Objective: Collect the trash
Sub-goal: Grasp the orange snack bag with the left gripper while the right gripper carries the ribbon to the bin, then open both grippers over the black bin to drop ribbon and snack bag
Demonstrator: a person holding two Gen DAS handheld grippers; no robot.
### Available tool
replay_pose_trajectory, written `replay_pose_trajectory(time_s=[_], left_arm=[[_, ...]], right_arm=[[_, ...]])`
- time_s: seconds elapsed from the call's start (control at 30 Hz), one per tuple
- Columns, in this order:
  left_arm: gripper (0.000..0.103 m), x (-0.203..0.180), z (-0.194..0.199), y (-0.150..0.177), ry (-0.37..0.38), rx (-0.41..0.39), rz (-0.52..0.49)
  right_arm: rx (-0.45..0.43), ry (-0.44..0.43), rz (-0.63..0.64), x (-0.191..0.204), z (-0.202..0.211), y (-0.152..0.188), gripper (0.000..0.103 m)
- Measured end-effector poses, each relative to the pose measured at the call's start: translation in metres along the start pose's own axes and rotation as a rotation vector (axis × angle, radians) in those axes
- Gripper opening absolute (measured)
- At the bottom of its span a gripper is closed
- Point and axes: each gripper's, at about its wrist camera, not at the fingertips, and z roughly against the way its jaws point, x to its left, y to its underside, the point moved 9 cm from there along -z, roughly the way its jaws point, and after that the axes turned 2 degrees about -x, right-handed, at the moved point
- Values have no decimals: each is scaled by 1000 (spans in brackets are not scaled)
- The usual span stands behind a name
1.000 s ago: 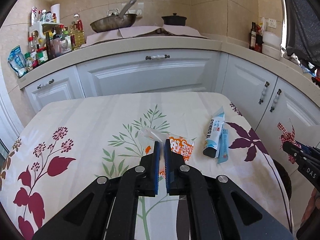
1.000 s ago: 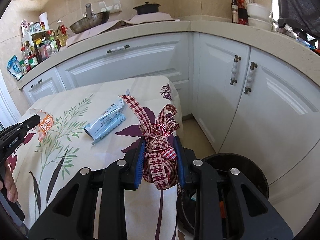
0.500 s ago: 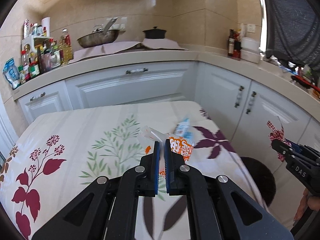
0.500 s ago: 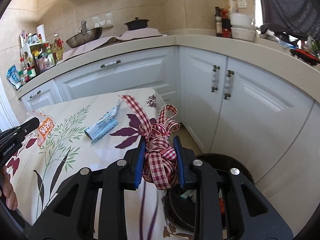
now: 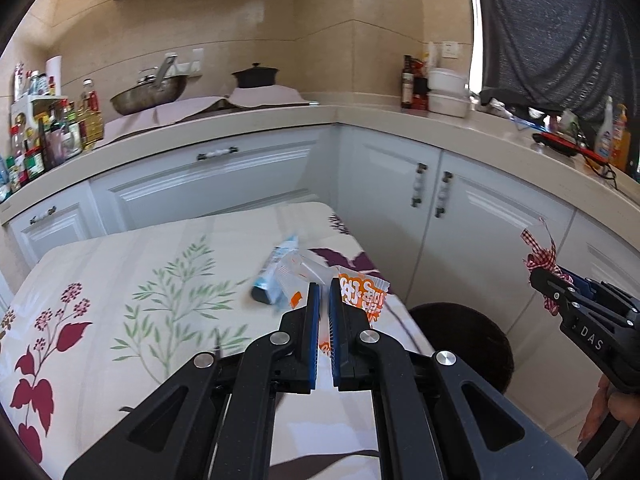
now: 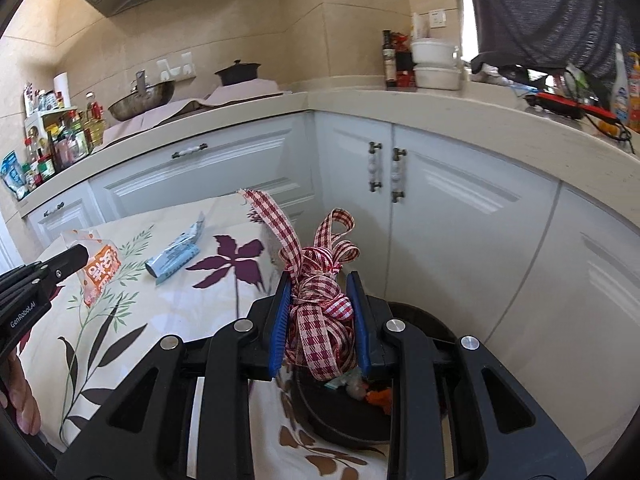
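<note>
1. My left hand-held gripper is clenched on an orange and clear snack wrapper, its blue pads nearly meeting with the thin plastic pinched between them.
2. From the right wrist view, that wrapper hangs off the tip of the left hand-held gripper, lifted clear of the table.
3. My right hand-held gripper is grasping a bunched red and white checked ribbon; the loops and one loose tail stick up above the pads.
4. From the left wrist view, the right hand-held gripper sits off to the right, past the table edge, with the ribbon at its tip.
5. A black trash bin stands on the floor beside the table, directly beneath the right hand-held gripper; some scraps lie inside it.
6. A light blue tube-shaped packet lies flat on the floral tablecloth, apart from both hand-held grippers.
7. The white cabinets run behind the table.
</note>
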Motion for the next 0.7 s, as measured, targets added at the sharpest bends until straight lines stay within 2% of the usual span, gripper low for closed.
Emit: replay_pose_trajectory(time_s=[0.43, 0.7], left_arm=[[5, -80, -16, 6, 112, 13, -90], [5, -123, -32, 13, 151, 27, -137]], right_arm=[[-17, 95, -35, -49, 14, 14, 26], [-8, 133, -62, -74, 9, 25, 26]])
